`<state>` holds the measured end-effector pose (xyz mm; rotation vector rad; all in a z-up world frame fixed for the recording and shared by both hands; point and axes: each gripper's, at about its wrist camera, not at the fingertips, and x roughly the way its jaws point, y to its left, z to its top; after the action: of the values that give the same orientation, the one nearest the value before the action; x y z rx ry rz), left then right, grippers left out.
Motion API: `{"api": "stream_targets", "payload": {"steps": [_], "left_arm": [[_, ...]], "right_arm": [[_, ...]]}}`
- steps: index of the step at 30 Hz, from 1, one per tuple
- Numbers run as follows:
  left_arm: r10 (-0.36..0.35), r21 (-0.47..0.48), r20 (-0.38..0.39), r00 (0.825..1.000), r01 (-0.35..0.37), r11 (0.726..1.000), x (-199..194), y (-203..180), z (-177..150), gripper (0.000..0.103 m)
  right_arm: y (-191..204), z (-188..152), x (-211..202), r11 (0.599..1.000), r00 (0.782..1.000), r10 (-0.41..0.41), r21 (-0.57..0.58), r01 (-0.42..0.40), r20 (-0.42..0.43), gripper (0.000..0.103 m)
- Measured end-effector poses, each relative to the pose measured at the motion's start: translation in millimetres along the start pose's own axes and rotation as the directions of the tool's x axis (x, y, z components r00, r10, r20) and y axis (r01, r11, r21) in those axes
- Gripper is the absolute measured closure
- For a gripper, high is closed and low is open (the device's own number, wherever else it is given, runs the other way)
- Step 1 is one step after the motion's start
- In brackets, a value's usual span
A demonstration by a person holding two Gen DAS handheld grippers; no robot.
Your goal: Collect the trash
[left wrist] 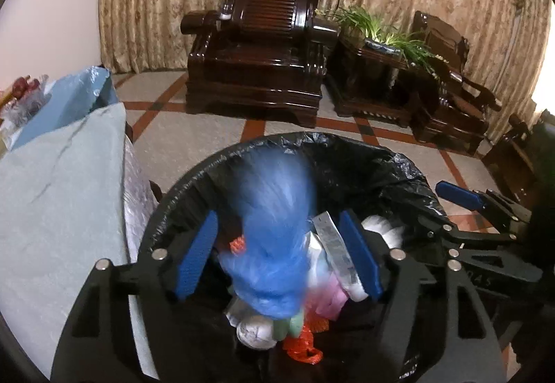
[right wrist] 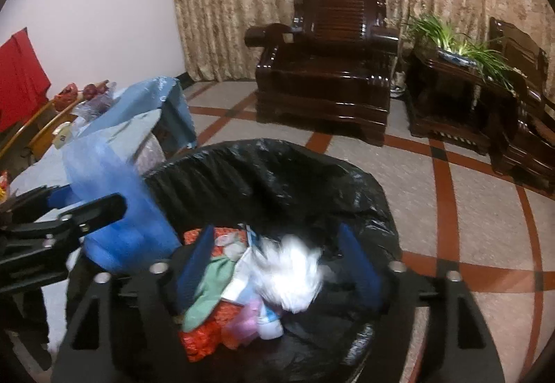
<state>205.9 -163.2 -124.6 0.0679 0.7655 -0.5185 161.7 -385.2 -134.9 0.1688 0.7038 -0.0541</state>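
A bin lined with a black bag (left wrist: 381, 171) (right wrist: 277, 175) stands on the floor below both grippers, with mixed trash inside. My left gripper (left wrist: 277, 254) is open over the bin; a blurred blue plastic bag (left wrist: 274, 237) (right wrist: 118, 209) hangs between its fingers, free of both pads. My right gripper (right wrist: 277, 265) is open over the bin, with a blurred white crumpled wad (right wrist: 291, 272) between its fingers, touching neither. The right gripper also shows in the left wrist view (left wrist: 461, 195), and the left gripper shows in the right wrist view (right wrist: 79, 209).
A table with a pale blue cloth (left wrist: 59, 195) (right wrist: 114, 116) stands left of the bin, with clutter on it. A dark wooden armchair (left wrist: 256, 46) (right wrist: 329, 70), a side table with a plant (left wrist: 378, 36) and a second chair (left wrist: 447, 84) stand by the curtain.
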Motion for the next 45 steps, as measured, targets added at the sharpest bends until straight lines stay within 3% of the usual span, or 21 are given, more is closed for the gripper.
{"api": "stream_targets", "payload": {"steps": [5, 15, 23, 45], "left_arm": [[-0.006, -0.015, 0.008, 1.000, 0.006, 1.000, -15, 9, -8, 0.018], [0.068, -0.012, 0.056, 0.996, -0.068, 0.998, -84, 20, -19, 0.010], [0.131, -0.050, 0.089, 0.987, -0.127, 0.991, -138, 32, -34, 0.009], [0.184, -0.074, 0.202, 0.962, -0.173, 0.982, -221, 21, -44, 0.009]], "right_arm": [[-5, -4, -14, 1.000, 1.000, -0.012, 0.022, 0.012, 0.015, 0.006], [24, -5, -66, 0.999, 0.997, 0.045, 0.011, -0.046, 0.060, 0.006], [59, -9, -102, 0.995, 0.993, 0.097, -0.027, -0.095, 0.071, 0.006], [105, -2, -176, 0.987, 0.979, 0.142, -0.091, -0.129, 0.147, 0.006]]}}
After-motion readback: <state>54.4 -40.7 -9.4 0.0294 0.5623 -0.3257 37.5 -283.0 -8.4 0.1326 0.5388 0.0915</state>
